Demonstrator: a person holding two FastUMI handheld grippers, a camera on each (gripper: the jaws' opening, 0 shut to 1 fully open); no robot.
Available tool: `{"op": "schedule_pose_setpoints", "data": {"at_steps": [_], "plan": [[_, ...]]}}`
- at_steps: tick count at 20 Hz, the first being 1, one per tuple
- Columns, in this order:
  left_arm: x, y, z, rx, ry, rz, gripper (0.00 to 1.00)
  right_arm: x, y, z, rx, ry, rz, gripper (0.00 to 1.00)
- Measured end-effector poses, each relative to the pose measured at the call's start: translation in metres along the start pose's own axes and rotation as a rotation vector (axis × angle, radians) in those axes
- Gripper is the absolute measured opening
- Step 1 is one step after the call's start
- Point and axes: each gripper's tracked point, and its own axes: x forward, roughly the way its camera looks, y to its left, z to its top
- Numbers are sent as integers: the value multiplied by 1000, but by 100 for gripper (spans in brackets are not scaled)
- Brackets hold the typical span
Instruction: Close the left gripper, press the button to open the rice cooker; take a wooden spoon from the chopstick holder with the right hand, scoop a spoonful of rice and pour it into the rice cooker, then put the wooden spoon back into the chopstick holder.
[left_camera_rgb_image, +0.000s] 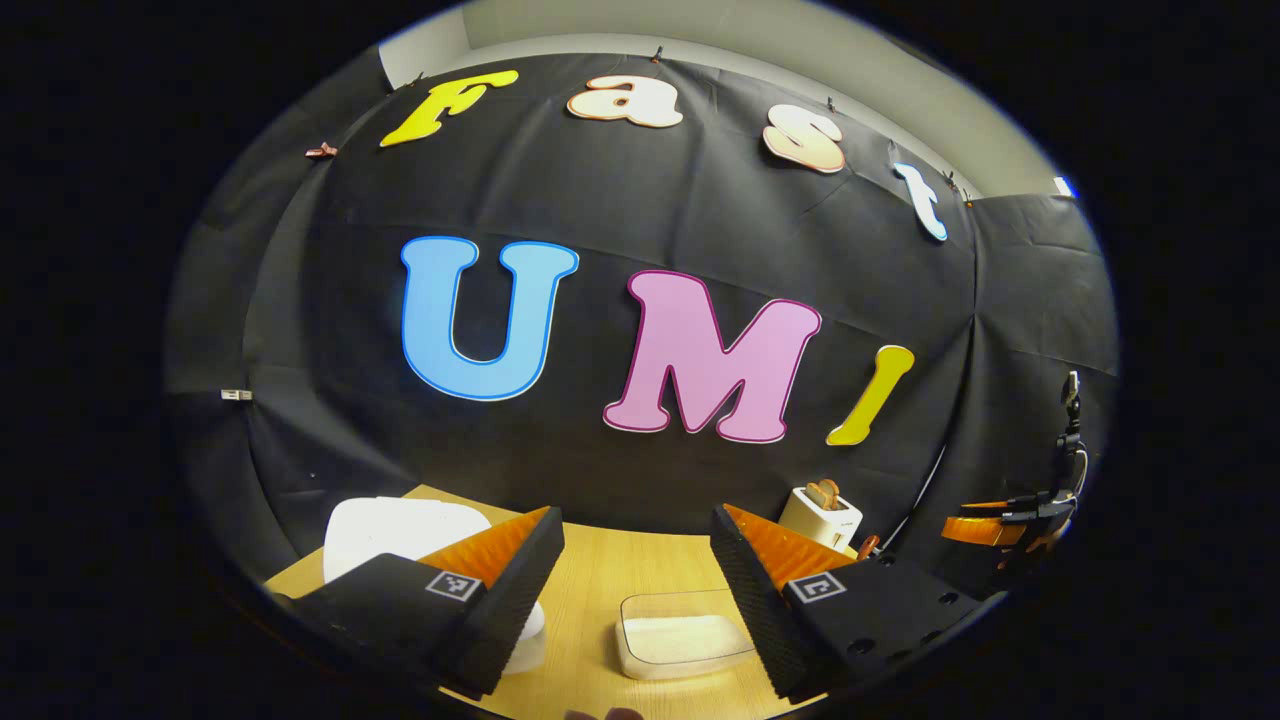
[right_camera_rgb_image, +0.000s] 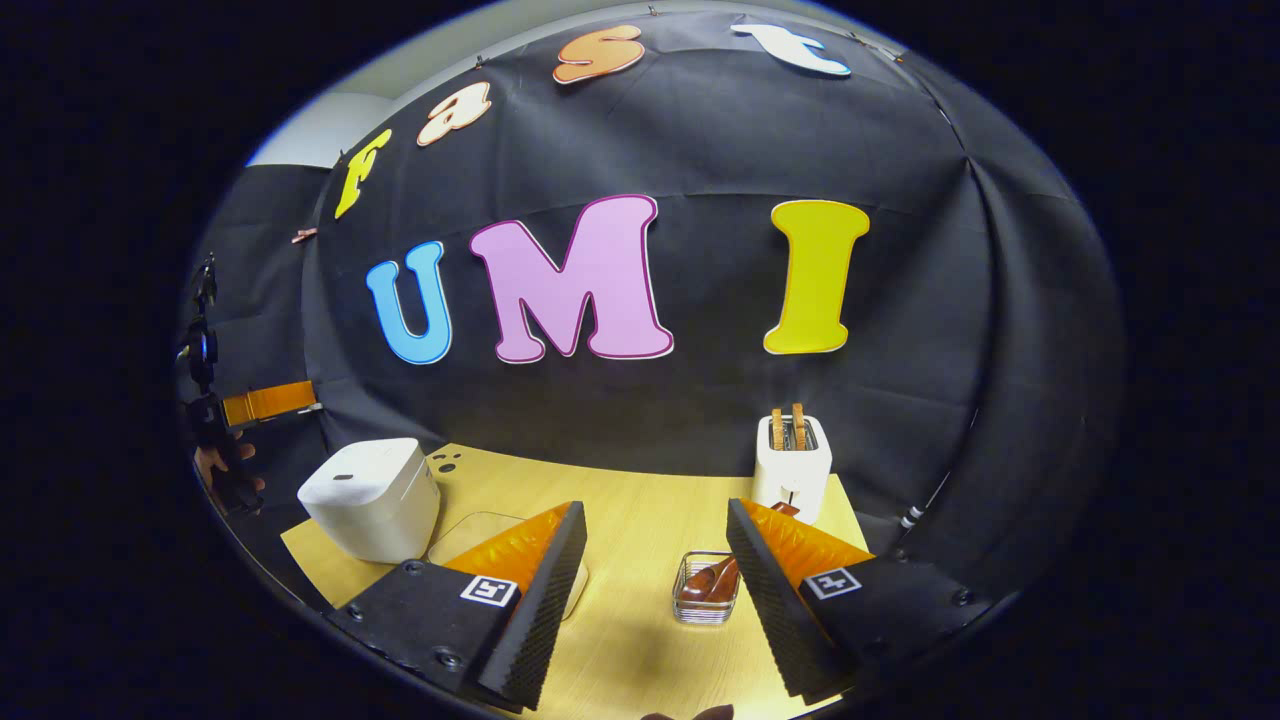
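Note:
The white rice cooker (right_camera_rgb_image: 370, 497) stands at the table's left with its lid down; in the left gripper view the rice cooker (left_camera_rgb_image: 400, 530) sits partly behind one finger. A clear box of rice (left_camera_rgb_image: 685, 640) lies just beyond my left gripper (left_camera_rgb_image: 635, 520), which hangs open above the table and holds nothing. A small clear chopstick holder (right_camera_rgb_image: 708, 585) with wooden spoons in it stands low between the fingers of my right gripper (right_camera_rgb_image: 656, 510), which is open and holds nothing. The clear box (right_camera_rgb_image: 470, 530) is partly hidden behind one finger.
A white toaster (right_camera_rgb_image: 792, 465) with bread slices stands at the back right of the wooden table (right_camera_rgb_image: 640, 480), just behind the holder. The same toaster (left_camera_rgb_image: 820, 515) shows in the left gripper view. A hand (right_camera_rgb_image: 228, 470) holds the left gripper at the far left edge.

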Motion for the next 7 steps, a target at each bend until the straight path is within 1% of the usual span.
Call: {"op": "schedule_pose_setpoints", "data": {"at_steps": [3, 7], "plan": [[1, 3, 2, -22, -3, 11, 95, -2, -7, 0, 7, -4, -7, 88], [2, 5, 0, -18, 5, 14, 95, -5, -11, -3, 12, -1, -13, 88]]}}
